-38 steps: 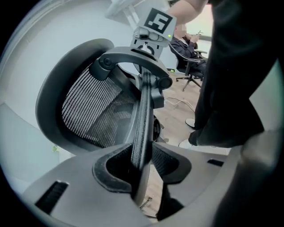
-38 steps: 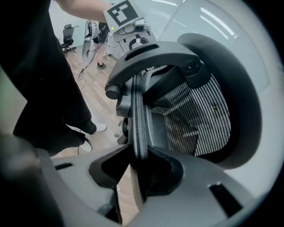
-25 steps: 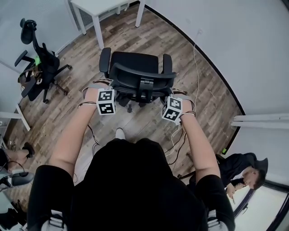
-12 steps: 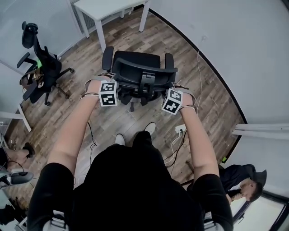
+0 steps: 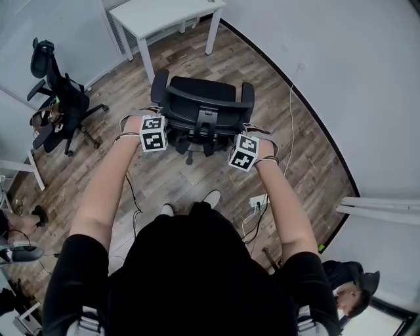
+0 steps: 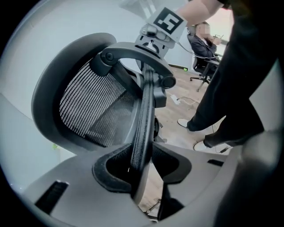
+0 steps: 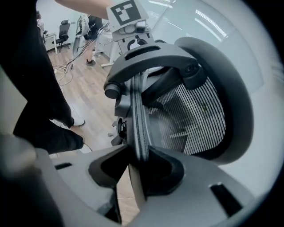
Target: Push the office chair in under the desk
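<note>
A room with a wood-plank floor [image 5: 197, 177] and pale walls is seen from above. Nearest, loose cables [image 5: 252, 216] are trailed over the boards by the person's feet.

Just ahead, the left gripper [image 6: 143, 166] is set on the left edge of the backrest [image 5: 203, 105] of the office chair [image 5: 200, 88]. That rim is held between its pads, and the jaws are easing apart. The right gripper [image 7: 140, 166] is clamped partway closed on the backrest's right edge, with the rim pinched between its pads.

The office chair is stood on open floor, its seat turned toward the desk [image 5: 164, 10] and not yet under it. A short strip of bare boards is left between them. The desk's near left leg is seen just beside the chair's left armrest.

To the right, a band of clear floor is left before the wall [image 5: 367, 65]. Well apart on the left, a second chair [image 5: 62, 98] is parked.
</note>
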`<state>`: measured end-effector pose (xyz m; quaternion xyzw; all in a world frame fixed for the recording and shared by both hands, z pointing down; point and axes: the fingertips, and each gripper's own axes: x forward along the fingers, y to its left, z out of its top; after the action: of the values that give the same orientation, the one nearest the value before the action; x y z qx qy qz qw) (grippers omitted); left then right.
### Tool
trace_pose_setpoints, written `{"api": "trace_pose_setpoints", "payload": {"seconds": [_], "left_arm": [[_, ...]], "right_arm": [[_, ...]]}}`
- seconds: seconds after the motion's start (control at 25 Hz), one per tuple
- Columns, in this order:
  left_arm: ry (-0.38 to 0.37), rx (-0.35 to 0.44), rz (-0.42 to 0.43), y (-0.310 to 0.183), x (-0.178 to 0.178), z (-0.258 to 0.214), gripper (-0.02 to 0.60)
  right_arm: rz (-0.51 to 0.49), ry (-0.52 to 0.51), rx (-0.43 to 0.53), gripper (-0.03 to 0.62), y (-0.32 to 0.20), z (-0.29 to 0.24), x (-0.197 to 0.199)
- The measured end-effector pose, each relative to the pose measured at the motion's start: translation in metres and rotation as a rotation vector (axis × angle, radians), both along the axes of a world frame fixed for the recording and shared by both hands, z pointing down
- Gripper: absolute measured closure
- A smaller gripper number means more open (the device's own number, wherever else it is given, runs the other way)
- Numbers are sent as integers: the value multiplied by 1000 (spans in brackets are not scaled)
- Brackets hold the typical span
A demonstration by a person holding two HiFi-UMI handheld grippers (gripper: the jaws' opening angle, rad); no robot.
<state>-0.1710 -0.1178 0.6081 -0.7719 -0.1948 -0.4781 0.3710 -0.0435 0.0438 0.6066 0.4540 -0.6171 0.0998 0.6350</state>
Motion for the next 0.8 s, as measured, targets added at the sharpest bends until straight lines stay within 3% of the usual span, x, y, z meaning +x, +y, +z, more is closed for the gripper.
{"api": "trace_pose_setpoints", "payload": {"seconds": [0.48, 0.8], "left_arm": [[-31, -9, -106, 11, 96, -4, 448], [-51, -24, -176, 9, 123, 0, 448]], "right_arm": [[-115, 12, 48, 470, -1, -4, 111], [-174, 26, 64, 465, -13, -3, 148]]}}
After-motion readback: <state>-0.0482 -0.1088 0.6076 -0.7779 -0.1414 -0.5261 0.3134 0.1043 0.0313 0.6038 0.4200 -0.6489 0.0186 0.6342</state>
